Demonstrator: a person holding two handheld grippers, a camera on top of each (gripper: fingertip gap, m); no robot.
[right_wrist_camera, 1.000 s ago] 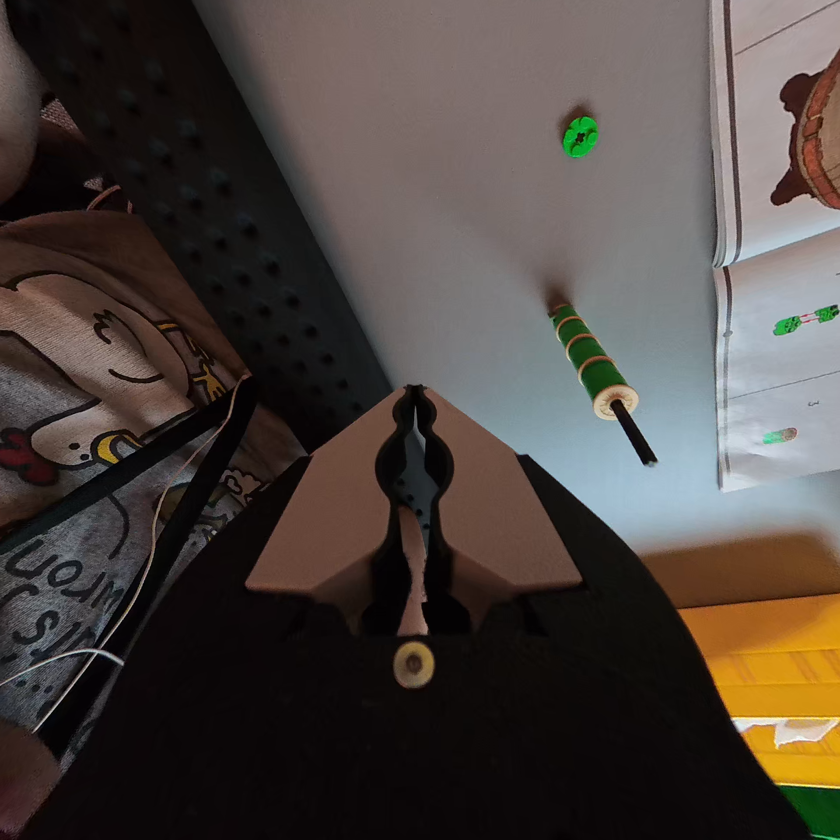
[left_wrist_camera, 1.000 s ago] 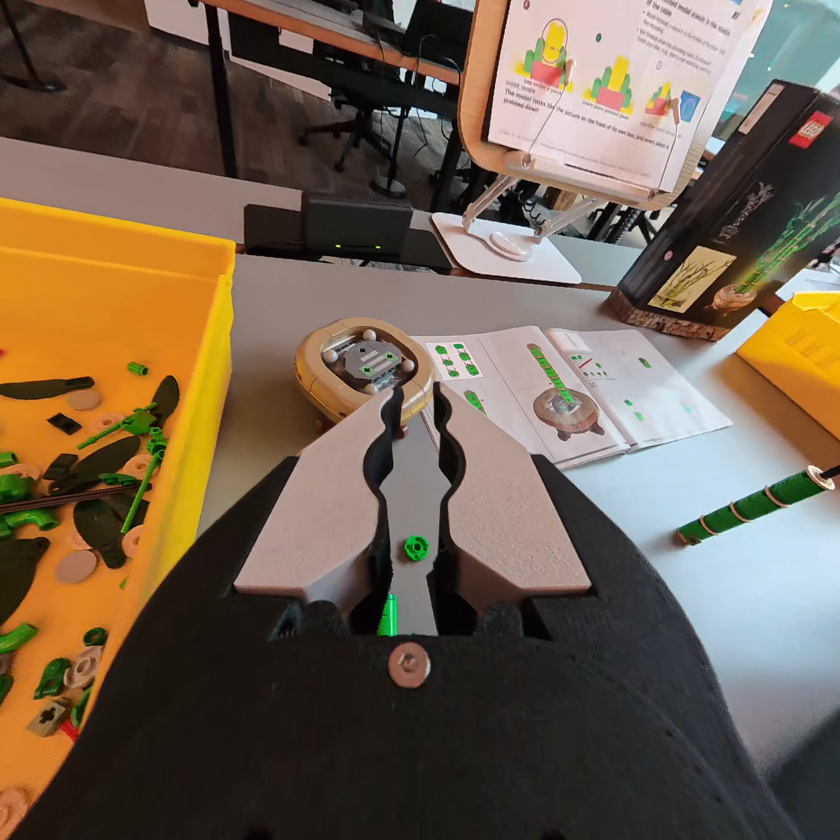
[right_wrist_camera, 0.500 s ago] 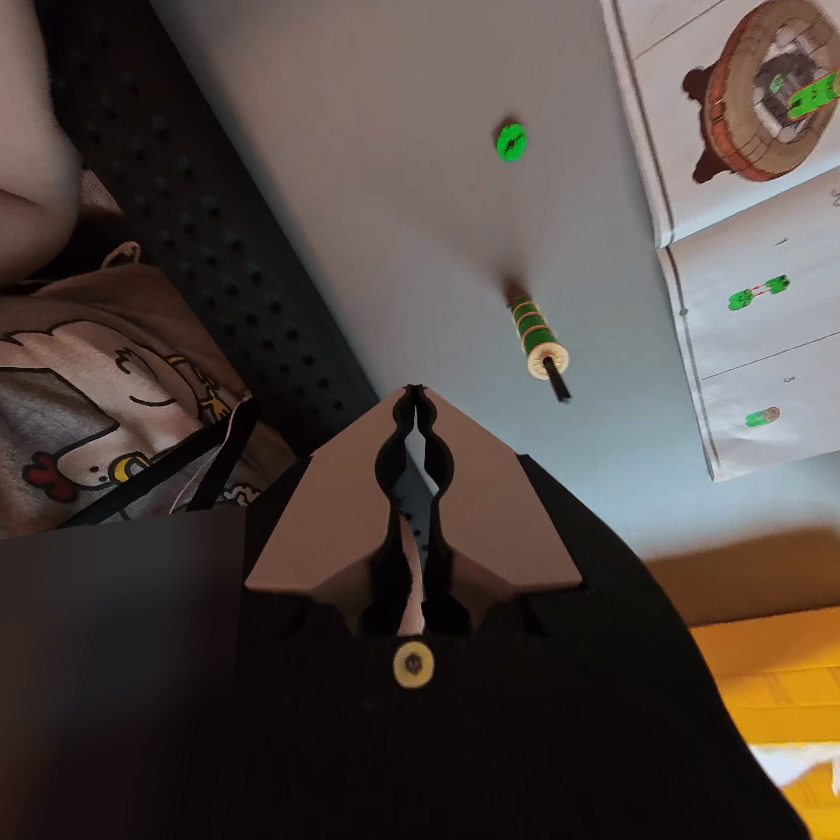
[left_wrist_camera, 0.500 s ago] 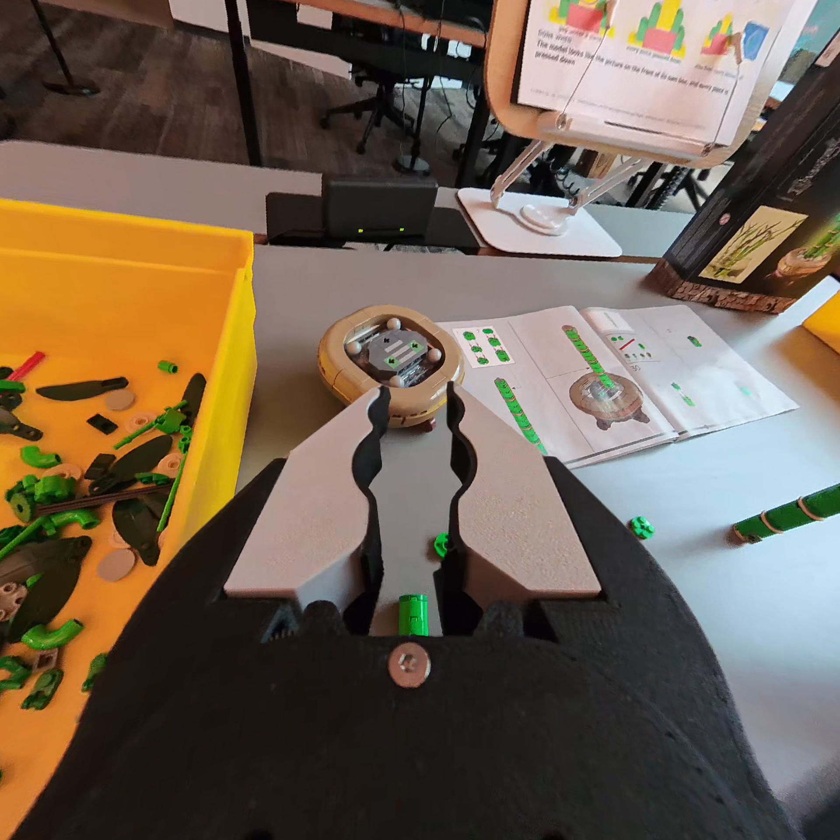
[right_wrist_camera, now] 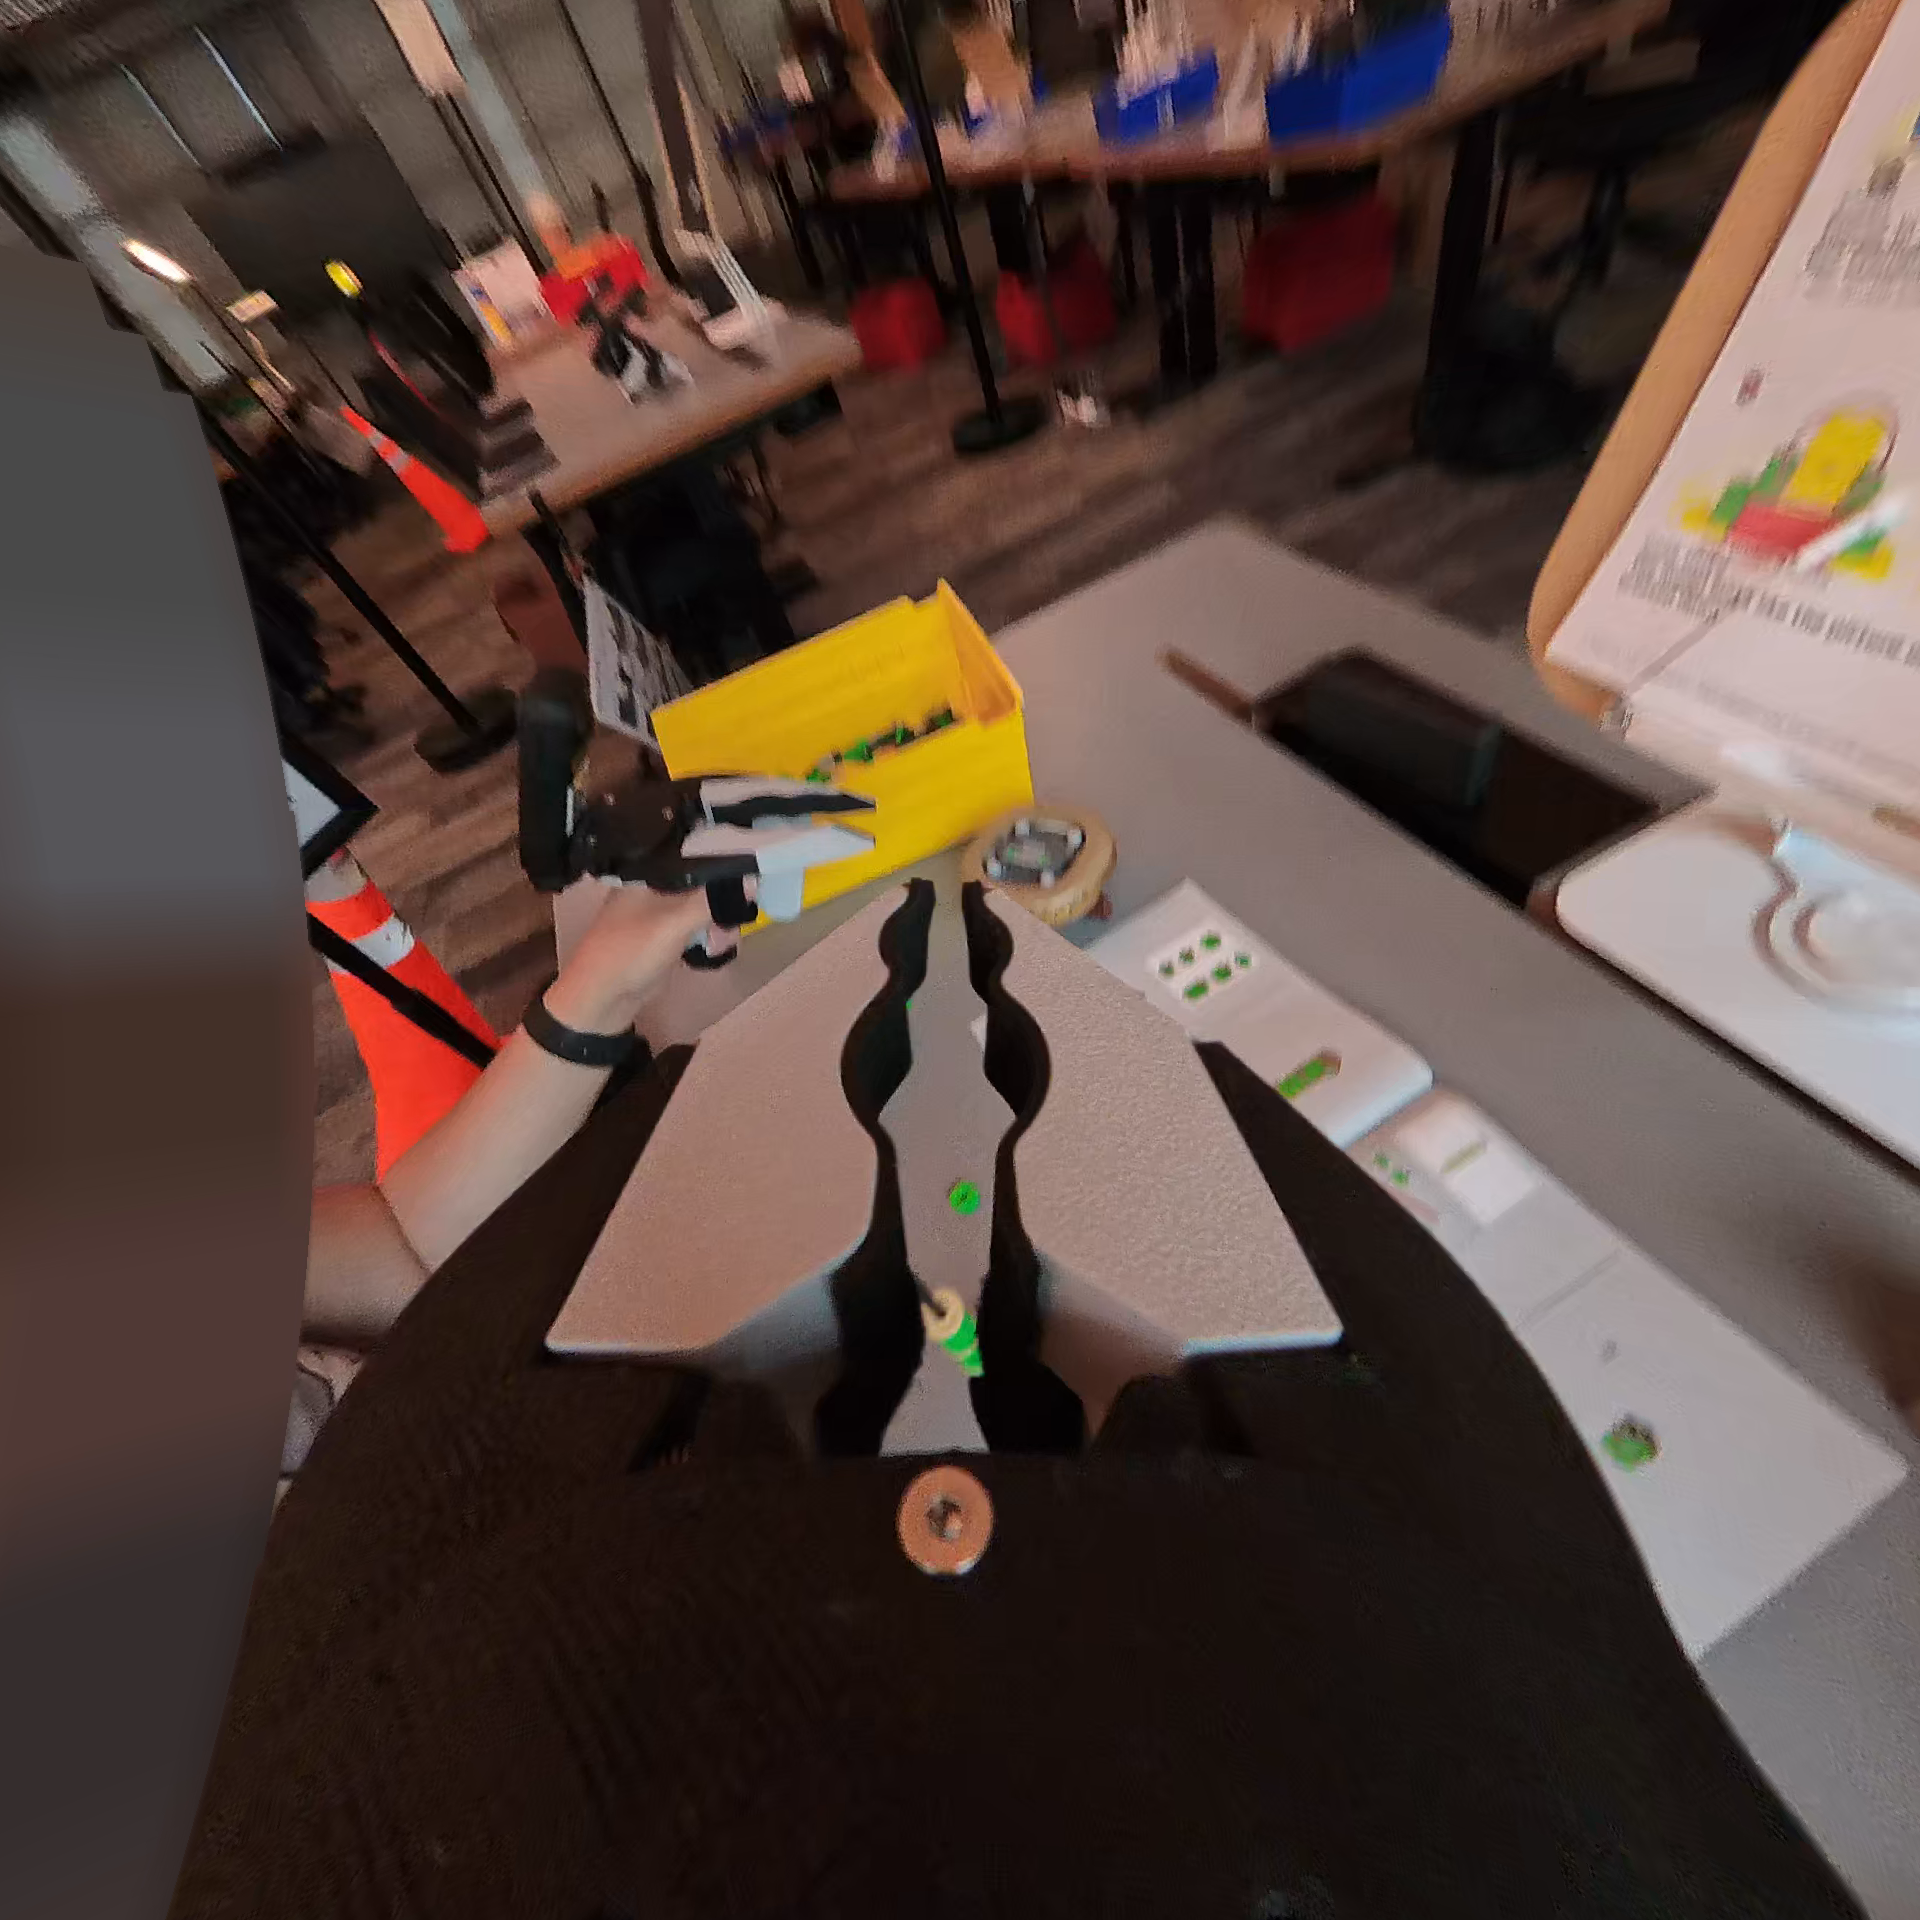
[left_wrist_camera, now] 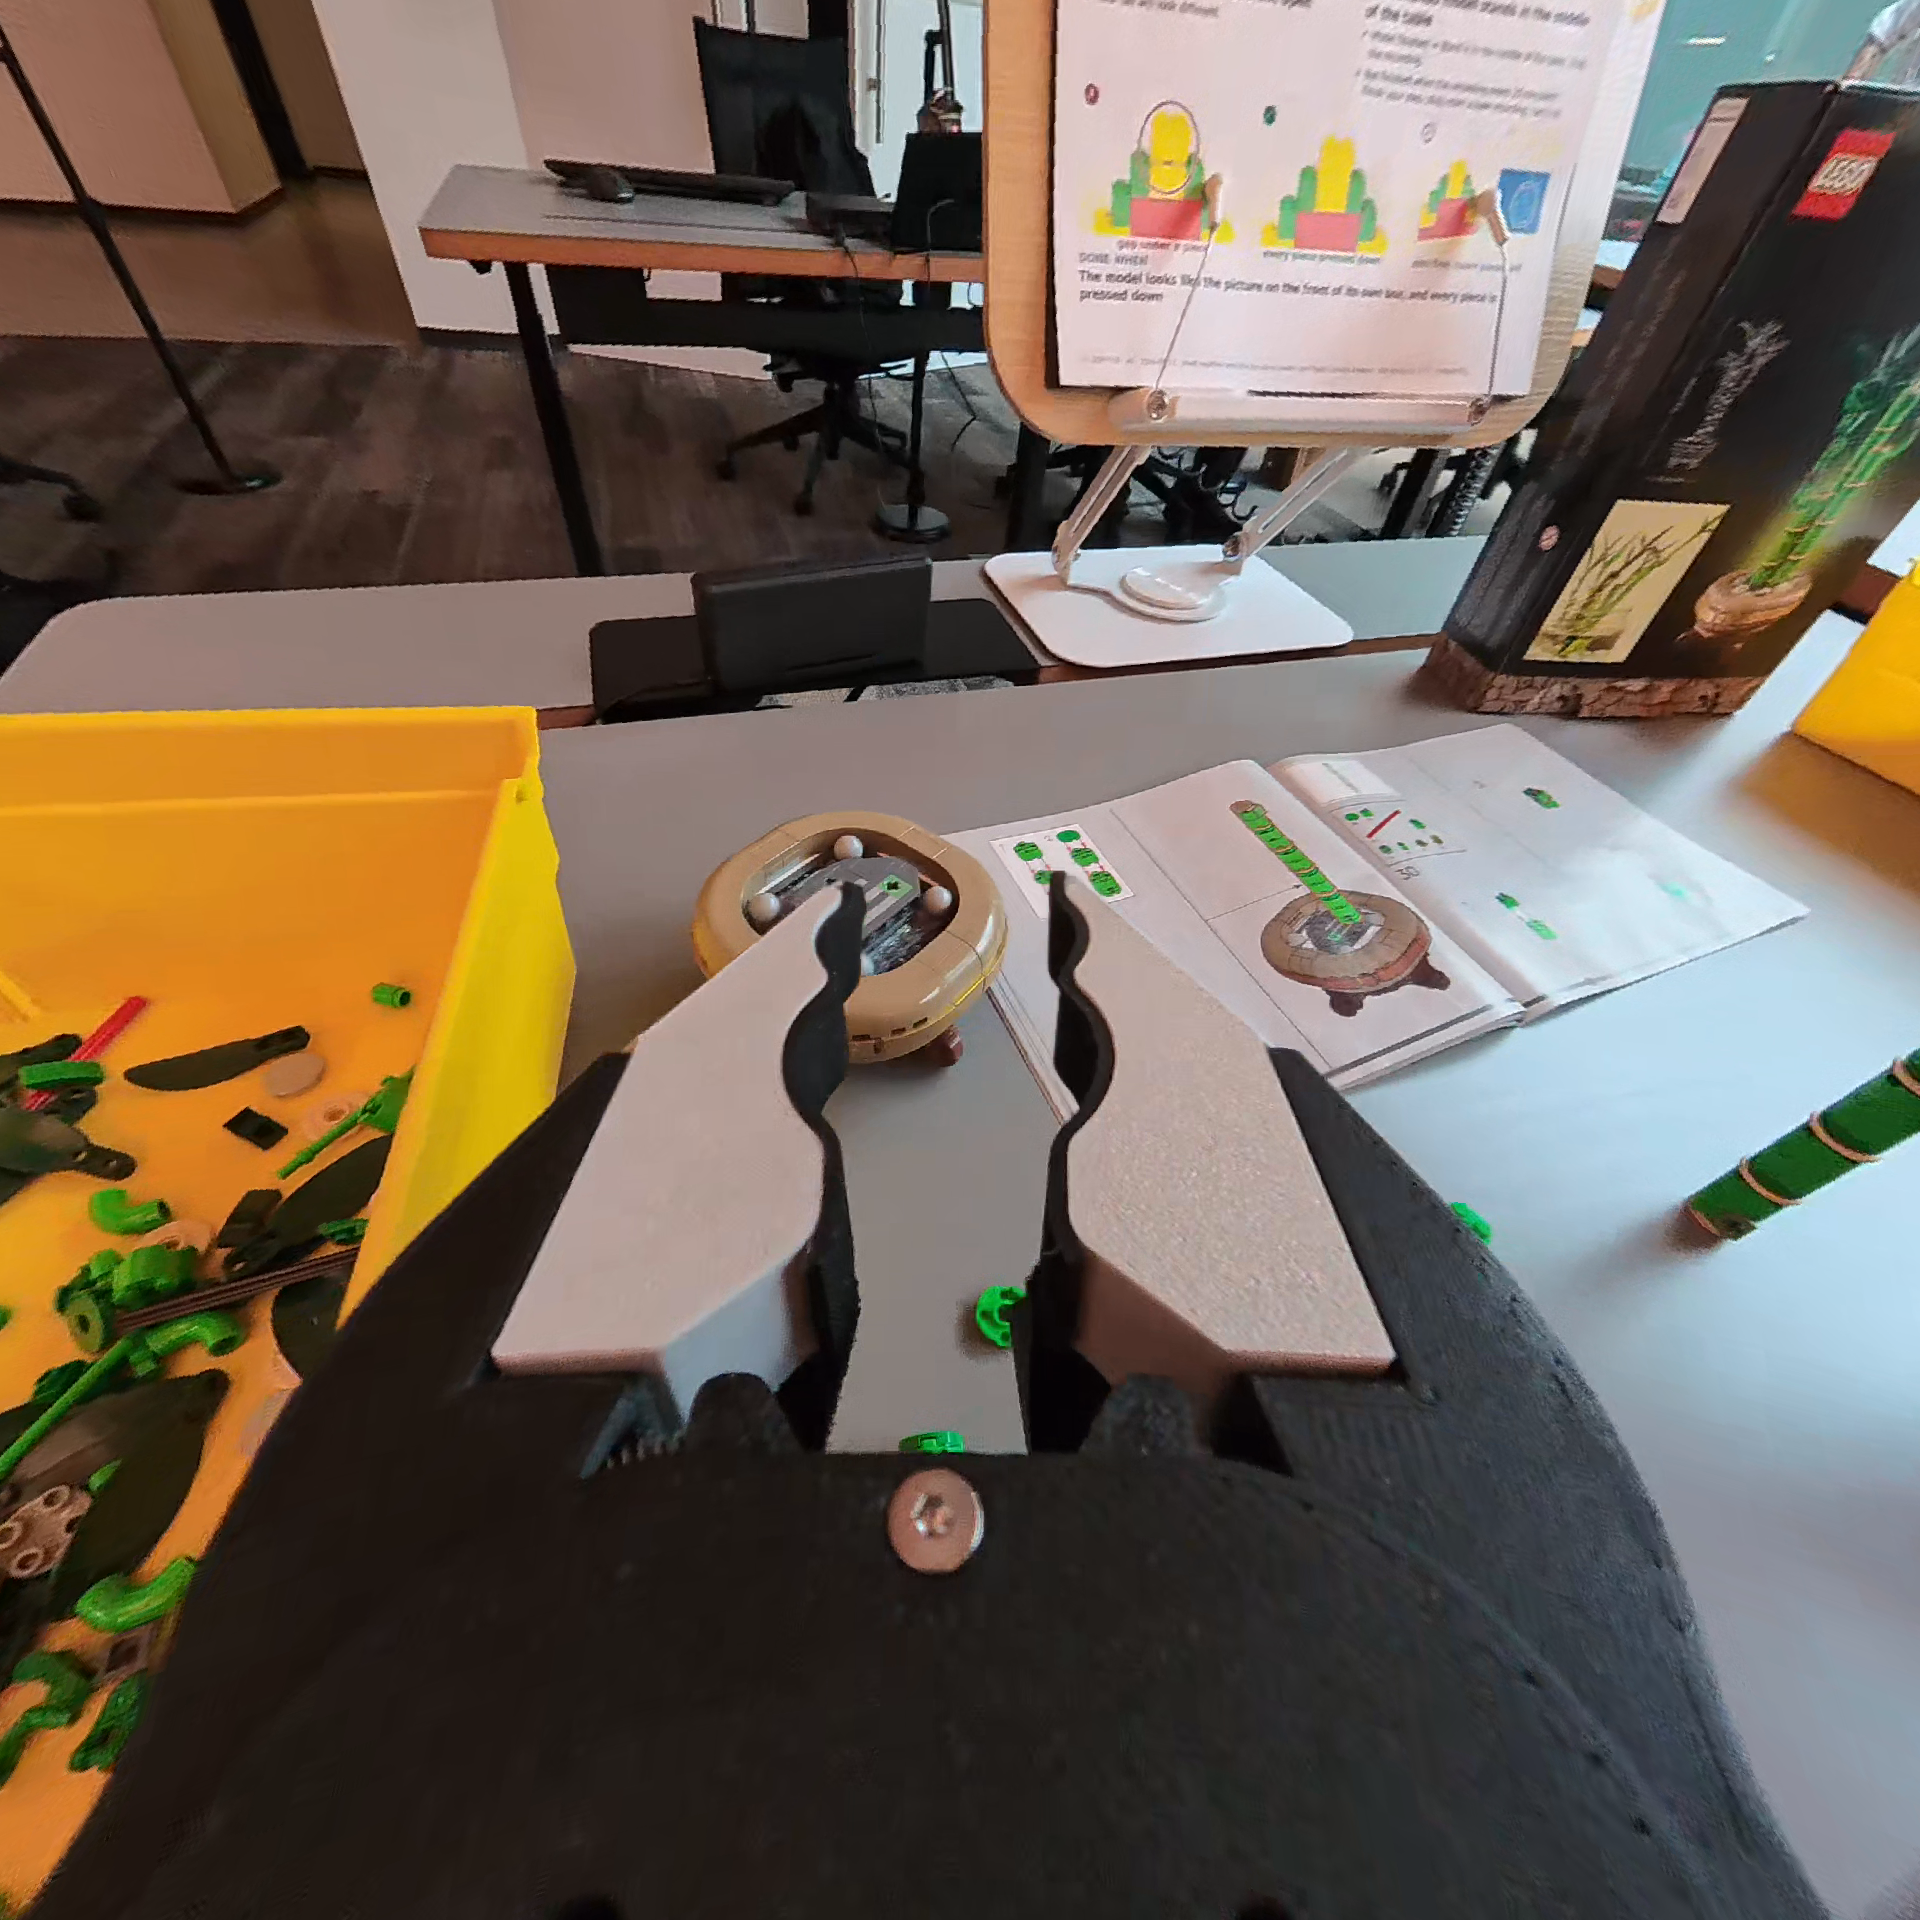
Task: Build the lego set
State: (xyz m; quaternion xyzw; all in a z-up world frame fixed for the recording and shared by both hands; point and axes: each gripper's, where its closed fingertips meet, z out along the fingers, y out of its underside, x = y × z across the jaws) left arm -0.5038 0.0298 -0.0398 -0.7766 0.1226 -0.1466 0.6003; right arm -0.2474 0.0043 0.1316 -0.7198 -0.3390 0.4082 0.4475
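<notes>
My left gripper (left_wrist_camera: 951, 899) is open and empty, held above the grey table with its tips in front of the tan round pot base (left_wrist_camera: 914, 966). Small green round pieces (left_wrist_camera: 997, 1314) lie on the table below it. A green bamboo stalk on a black rod (left_wrist_camera: 1808, 1153) lies at the right. My right gripper (right_wrist_camera: 945, 894) is a little open and empty above the table. The stalk (right_wrist_camera: 958, 1340) and a green piece (right_wrist_camera: 964, 1197) show through its gap on the table. The left gripper (right_wrist_camera: 800, 831), held by a hand, and the pot base (right_wrist_camera: 1039, 852) show farther off.
A yellow bin (left_wrist_camera: 457, 1018) of loose green and black pieces stands at the left. An open instruction booklet (left_wrist_camera: 1455, 935) lies right of the pot base. A dark set box (left_wrist_camera: 1714, 416) and a sheet on a stand (left_wrist_camera: 1299, 208) are behind. Another yellow bin's corner (left_wrist_camera: 1870, 686) is far right. Across from one pair of fingers to the other is roughly 30 centimetres.
My left gripper has opened wider and tilted up. My right gripper has swung from looking down at the table to looking across it, and its jaws have parted.
</notes>
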